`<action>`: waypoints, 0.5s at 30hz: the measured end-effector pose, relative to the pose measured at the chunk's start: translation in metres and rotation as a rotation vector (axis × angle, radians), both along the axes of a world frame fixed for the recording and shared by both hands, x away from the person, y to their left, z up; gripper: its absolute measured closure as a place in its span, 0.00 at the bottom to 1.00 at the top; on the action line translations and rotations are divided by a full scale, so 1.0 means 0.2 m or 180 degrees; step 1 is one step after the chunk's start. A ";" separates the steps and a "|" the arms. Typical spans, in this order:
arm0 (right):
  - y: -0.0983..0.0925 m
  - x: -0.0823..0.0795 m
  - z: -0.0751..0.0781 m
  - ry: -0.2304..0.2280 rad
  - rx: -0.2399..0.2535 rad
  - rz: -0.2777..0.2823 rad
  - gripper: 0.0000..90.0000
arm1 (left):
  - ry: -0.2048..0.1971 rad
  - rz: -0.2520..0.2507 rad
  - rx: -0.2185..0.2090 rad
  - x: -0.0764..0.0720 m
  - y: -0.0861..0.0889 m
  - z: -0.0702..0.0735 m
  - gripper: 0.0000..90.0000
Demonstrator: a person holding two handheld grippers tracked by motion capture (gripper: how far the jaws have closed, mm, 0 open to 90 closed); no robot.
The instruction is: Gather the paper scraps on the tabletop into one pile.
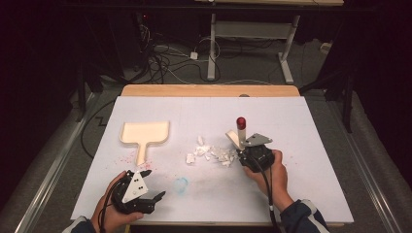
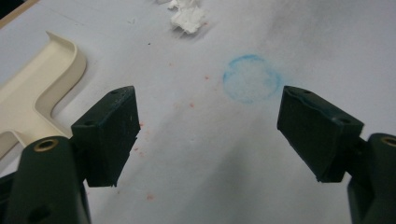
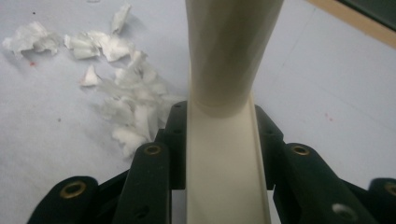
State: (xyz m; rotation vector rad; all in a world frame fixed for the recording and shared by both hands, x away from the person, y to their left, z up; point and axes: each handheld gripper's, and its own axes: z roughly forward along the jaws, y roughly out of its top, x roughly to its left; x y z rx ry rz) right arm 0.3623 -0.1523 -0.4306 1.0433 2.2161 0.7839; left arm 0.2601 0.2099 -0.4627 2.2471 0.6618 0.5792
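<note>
Right gripper (image 1: 241, 145) clamping its jaws on the cream handle of a small brush (image 3: 224, 154), red cap (image 1: 241, 121) sticking up at the far end in the high view. Brush hovering right beside the pile of torn white paper scraps (image 1: 214, 154) near the middle of the white counter (image 1: 311, 145); contact with the scraps impossible to tell. Left gripper (image 1: 154, 187) resting near the front edge, jaws gaping wide, gripping nothing. Cream dustpan (image 1: 145, 133) lying flat to the left, well apart from the scraps. Blue ring stain (image 2: 252, 78) showing between the open jaws, red specks scattered around.
</note>
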 end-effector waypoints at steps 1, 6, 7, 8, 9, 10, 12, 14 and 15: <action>0.02 0.00 0.00 0.0004 0.0016 0.0018 0.75 | 0.0010 0.0002 -0.0013 0.00 0.00 0.00 0.23; 0.10 0.02 -0.01 -0.0063 0.0171 0.0015 0.75 | 0.0008 -0.0007 -0.0035 0.00 0.00 0.00 0.23; 0.12 0.03 -0.01 -0.0080 0.0168 0.0007 0.75 | 0.0037 -0.0008 -0.0041 0.00 0.00 0.00 0.23; 0.13 0.03 -0.02 -0.0074 0.0171 0.0021 0.75 | 0.0008 -0.0014 -0.0030 0.00 0.00 0.00 0.23; 0.14 0.03 -0.02 -0.0091 0.0184 0.0018 0.75 | 0.0011 -0.0012 -0.0030 0.00 0.00 0.00 0.23; 0.14 0.03 -0.02 -0.0099 0.0206 0.0009 0.75 | 0.0040 -0.0005 -0.0037 0.00 0.00 0.00 0.23; 0.15 0.03 -0.01 -0.0098 0.0230 0.0023 0.75 | 0.0042 0.0000 -0.0046 0.00 0.00 0.00 0.23; 0.15 0.04 0.00 -0.0139 0.0235 0.0014 0.75 | 0.0040 0.0002 -0.0034 0.00 0.00 0.00 0.23; 0.14 0.04 0.01 -0.0167 0.0227 0.0007 0.75 | 0.0008 0.0001 -0.0022 0.00 0.00 0.00 0.23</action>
